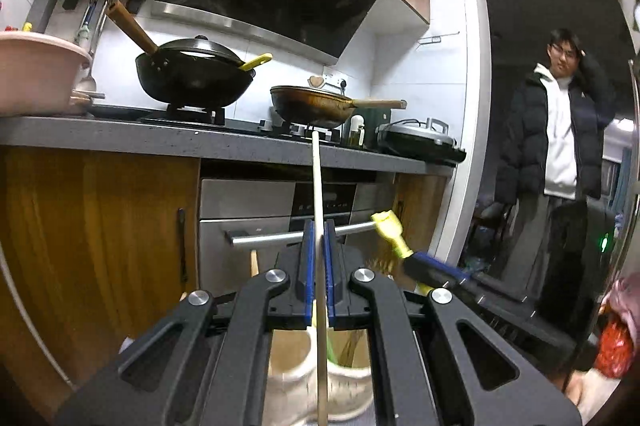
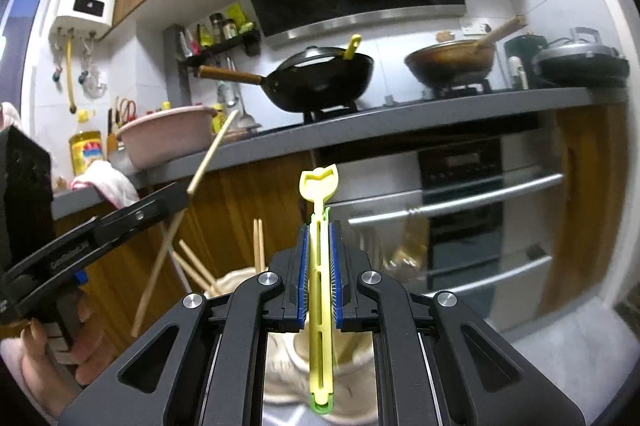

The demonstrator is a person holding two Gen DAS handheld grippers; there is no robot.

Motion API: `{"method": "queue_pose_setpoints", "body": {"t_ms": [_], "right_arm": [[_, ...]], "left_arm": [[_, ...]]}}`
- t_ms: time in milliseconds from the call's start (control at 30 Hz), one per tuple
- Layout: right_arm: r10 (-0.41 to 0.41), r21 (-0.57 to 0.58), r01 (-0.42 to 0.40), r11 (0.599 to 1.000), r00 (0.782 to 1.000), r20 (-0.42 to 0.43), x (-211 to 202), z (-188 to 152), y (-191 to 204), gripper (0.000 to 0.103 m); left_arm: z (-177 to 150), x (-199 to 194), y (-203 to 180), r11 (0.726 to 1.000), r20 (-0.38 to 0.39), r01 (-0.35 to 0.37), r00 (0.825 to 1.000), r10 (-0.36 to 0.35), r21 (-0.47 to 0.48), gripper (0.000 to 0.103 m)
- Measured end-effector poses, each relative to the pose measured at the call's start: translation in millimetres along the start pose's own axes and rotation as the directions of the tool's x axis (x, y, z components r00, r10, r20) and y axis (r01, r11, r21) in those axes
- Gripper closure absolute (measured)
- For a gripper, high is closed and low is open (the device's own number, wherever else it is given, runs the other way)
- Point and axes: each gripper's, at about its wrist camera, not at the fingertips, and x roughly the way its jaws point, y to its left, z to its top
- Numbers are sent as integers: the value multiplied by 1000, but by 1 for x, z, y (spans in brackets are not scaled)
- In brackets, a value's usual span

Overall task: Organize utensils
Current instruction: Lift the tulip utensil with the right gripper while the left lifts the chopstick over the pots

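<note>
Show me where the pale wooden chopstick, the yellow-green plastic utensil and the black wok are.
Pale wooden chopstick [image 1: 318, 186], left wrist view, mid-shaft above the pads.
Yellow-green plastic utensil [image 2: 319, 182], right wrist view, its shaped head.
Black wok [image 2: 320, 82], right wrist view, outer bowl wall.
</note>
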Motion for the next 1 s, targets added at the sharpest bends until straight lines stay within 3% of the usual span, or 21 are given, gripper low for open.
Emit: {"method": "queue_pose_setpoints", "body": {"t_ms": [200,533,700,1000], "right_arm": [[77,59,-76,995,997,-20,35,-12,-16,92],[103,58,-101,993,994,-32,54,-29,-17,92],[93,20,-92,996,995,-36,61,-37,-12,92],[45,-74,-49,996,997,-55,63,-49,2,92]], "left_arm": [[-1,36,11,1000,10,13,1000,-13,-26,99],[-16,59,9,998,77,-41,996,38,40,99],[-29,52,5,994,105,-65,993,56,85,99],[-41,29,12,994,84,-52,996,44,99,99]]}}
